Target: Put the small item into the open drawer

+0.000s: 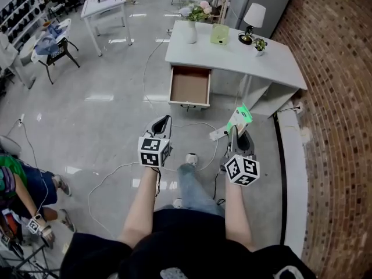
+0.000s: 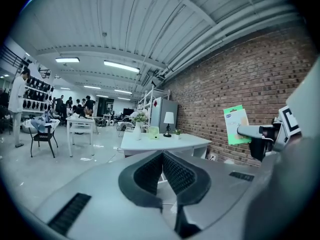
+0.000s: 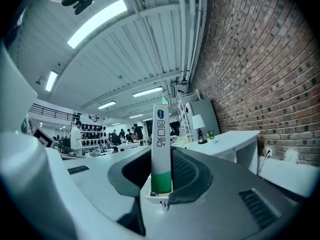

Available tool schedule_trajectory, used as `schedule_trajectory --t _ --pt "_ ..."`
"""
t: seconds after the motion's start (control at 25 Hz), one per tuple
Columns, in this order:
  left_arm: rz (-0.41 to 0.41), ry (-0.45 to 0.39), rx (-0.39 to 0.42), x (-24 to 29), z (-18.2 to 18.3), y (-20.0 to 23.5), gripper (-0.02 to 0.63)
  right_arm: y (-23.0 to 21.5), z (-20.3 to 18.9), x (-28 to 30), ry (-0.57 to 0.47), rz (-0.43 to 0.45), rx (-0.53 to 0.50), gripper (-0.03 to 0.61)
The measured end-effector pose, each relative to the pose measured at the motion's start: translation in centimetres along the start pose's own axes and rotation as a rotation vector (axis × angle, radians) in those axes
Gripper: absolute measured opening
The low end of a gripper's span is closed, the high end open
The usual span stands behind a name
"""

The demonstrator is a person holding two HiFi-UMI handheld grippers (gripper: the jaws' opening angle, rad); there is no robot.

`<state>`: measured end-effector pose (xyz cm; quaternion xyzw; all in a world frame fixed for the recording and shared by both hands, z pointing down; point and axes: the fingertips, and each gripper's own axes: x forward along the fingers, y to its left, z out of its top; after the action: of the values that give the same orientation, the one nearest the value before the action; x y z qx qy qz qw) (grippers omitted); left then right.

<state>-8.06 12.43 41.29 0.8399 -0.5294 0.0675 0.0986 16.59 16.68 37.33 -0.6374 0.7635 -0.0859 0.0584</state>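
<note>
A flat green-and-white packet [image 1: 239, 120] stands upright between the jaws of my right gripper [image 1: 235, 131], which is shut on it; in the right gripper view the packet [image 3: 161, 149] shows edge-on above that gripper [image 3: 161, 186]. My left gripper [image 1: 163, 124] is held beside it with its jaws shut and nothing between them, as the left gripper view [image 2: 163, 170] also shows. Ahead, a white desk [image 1: 279, 60] has its brown-bottomed drawer [image 1: 189, 85] pulled open and bare inside. Both grippers are well short of the drawer, above the floor.
On the desk stand a vase of flowers [image 1: 192, 25], a pale green box [image 1: 220, 34], a small lamp [image 1: 252, 20] and a little potted plant [image 1: 260, 45]. A brick wall [image 1: 340, 97] runs along the right. Cables and a power strip [image 1: 218, 133] lie on the floor. A seated person [image 1: 23, 185] is at the left.
</note>
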Motion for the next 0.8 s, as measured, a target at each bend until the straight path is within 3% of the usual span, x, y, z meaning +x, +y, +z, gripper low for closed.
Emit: schedule_trajectory --t 0.36,0.8 --pt "0.027 0.019 -0.028 8.0 -0.3 3.8 0.023 -1.8 -1.9 9.4 0.039 0.023 -0.006 0.081" --pt "0.067 0.053 -0.019 24.5 2.4 9.8 0.023 -6.2 -3.0 27.8 0.088 0.093 0.002 0.081"
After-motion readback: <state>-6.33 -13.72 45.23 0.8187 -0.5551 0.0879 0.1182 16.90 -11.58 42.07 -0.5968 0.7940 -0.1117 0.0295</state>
